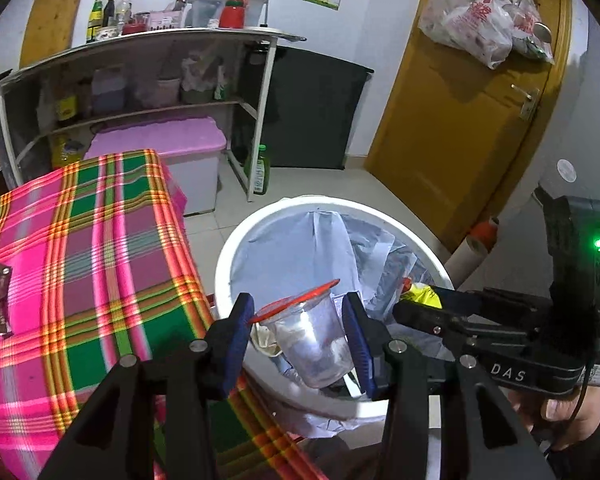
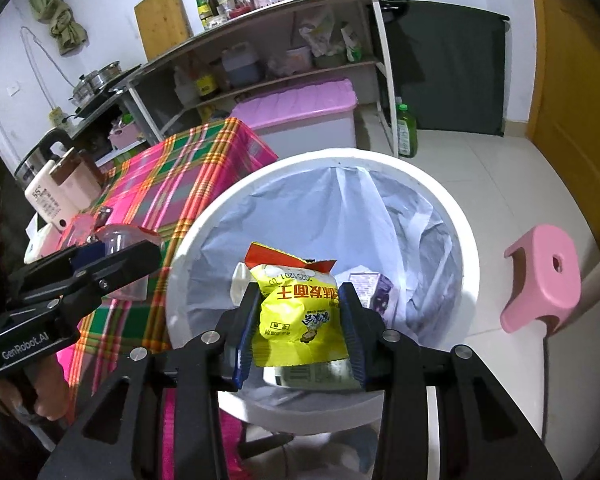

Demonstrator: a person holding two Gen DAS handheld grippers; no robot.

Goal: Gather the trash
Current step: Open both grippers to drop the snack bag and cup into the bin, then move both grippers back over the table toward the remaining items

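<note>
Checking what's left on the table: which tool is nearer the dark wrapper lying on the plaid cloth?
Left. The left tool, holding a clear cup, is beside the table's edge; the right tool is farther from the dark wrapper, beyond the bin.

left gripper [image 1: 298,322] clamps clear plastic cup [image 1: 314,346] | over white bin [image 1: 228,252] | beside plaid tablecloth [image 1: 80,240]

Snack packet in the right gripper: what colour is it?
Yellow snack packet with a red top edge; clearest in the right wrist view.
</note>
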